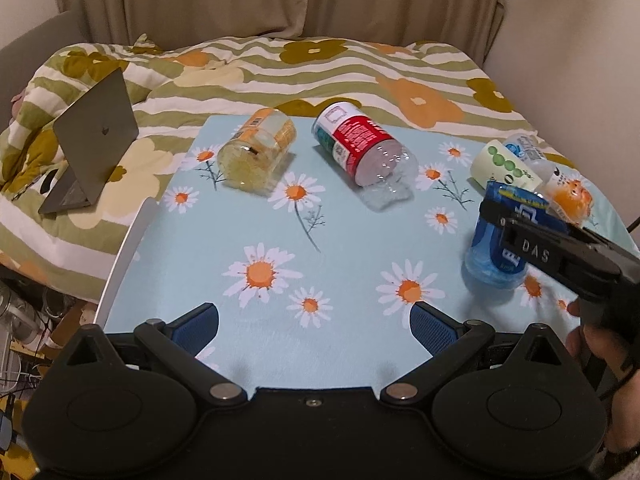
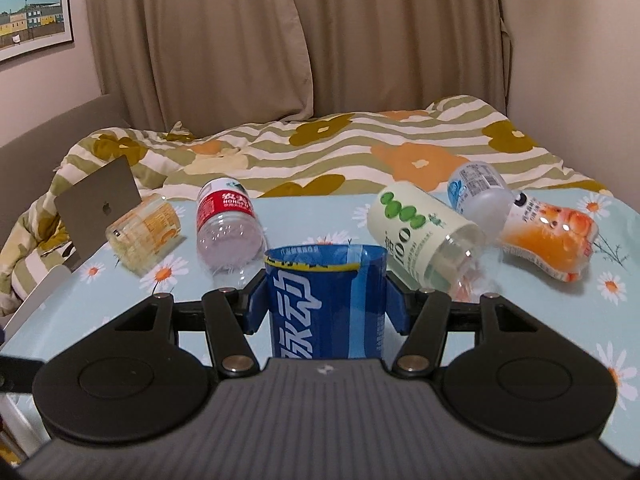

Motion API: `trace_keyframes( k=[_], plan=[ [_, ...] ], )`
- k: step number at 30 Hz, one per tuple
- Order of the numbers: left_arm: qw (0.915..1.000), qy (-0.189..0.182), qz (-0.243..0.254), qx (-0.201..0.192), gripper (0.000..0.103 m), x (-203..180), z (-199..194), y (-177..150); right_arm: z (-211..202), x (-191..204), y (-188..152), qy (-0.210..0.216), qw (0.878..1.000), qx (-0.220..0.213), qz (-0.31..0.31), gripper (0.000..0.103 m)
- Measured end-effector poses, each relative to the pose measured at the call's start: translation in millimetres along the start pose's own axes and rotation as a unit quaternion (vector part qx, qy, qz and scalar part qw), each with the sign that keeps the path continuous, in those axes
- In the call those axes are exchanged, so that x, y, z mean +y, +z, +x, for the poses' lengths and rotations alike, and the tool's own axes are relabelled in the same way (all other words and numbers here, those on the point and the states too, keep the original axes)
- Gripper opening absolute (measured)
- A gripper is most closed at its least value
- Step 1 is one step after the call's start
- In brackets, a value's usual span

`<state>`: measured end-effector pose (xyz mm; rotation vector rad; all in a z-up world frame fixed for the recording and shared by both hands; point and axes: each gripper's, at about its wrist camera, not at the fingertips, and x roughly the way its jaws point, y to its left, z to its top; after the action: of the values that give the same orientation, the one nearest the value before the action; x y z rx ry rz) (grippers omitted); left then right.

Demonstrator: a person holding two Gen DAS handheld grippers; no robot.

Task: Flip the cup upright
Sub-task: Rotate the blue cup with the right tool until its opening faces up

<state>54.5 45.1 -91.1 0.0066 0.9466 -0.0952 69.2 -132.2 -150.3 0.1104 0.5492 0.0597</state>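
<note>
A blue cup [image 2: 326, 304] with white characters stands upright, open mouth up, between my right gripper's [image 2: 325, 300] blue pads, which are shut on its sides. In the left wrist view the same blue cup [image 1: 498, 250] stands on the table at the right, held by the right gripper [image 1: 520, 228]. My left gripper [image 1: 314, 326] is open and empty above the table's near edge. Other cut-bottle cups lie on their sides: a yellow one [image 1: 258, 154], a red-labelled one [image 1: 360, 146], a green-dotted white one [image 2: 424, 236], an orange one [image 2: 550, 236] and a clear blue-labelled one [image 2: 478, 192].
The table [image 1: 224, 240] has a light blue daisy cloth. An open laptop [image 1: 90, 140] stands on the flowered bedding [image 1: 360, 72] at the left. Curtains hang behind the bed. The table's left edge drops to cluttered floor.
</note>
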Motion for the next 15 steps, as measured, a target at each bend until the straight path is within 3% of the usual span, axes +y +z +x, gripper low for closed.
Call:
trace_keyframes(
  k=[15],
  plan=[
    [0.9998,-0.009,0.015,-0.005,0.103,-14,-3,1,-15,11,-8,0.007,0.998,0.036,-0.047,0.074]
  ],
)
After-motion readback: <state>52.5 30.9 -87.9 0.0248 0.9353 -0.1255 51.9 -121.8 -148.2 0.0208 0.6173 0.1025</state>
